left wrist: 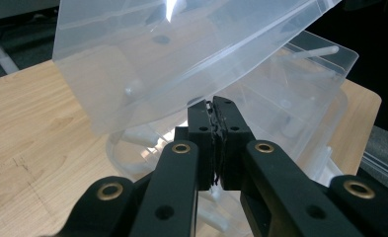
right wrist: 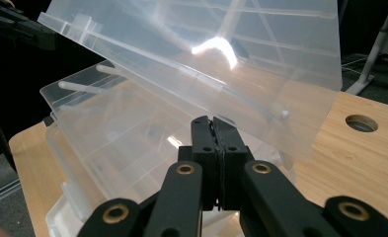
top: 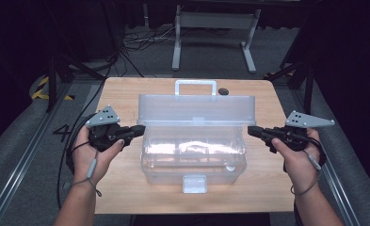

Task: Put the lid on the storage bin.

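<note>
Two grippers are seen at the ends of a clear plastic box point(top: 194, 155) that is set in the middle of a wooden table point(top: 121, 94). At the left end, the left gripper point(top: 140, 129) is held by the person's left hand point(top: 95, 150), with its tips brought up against the box's side just under the raised lid point(top: 197, 109). In the left gripper view its jaws are pressed together with nothing between them, their tips at the lower edge of the tilted lid. The lid is stood open on the far side, its handle point(top: 195, 87) uppermost, and a white latch point(top: 194, 183) is seen on the near wall. At the right end, the right gripper point(top: 252, 131) is held by the right hand point(top: 298, 157), and its jaws are likewise pressed together, empty, just below the lid's edge. A round hole point(right wrist: 362, 123) is seen in the tabletop beyond.
</note>
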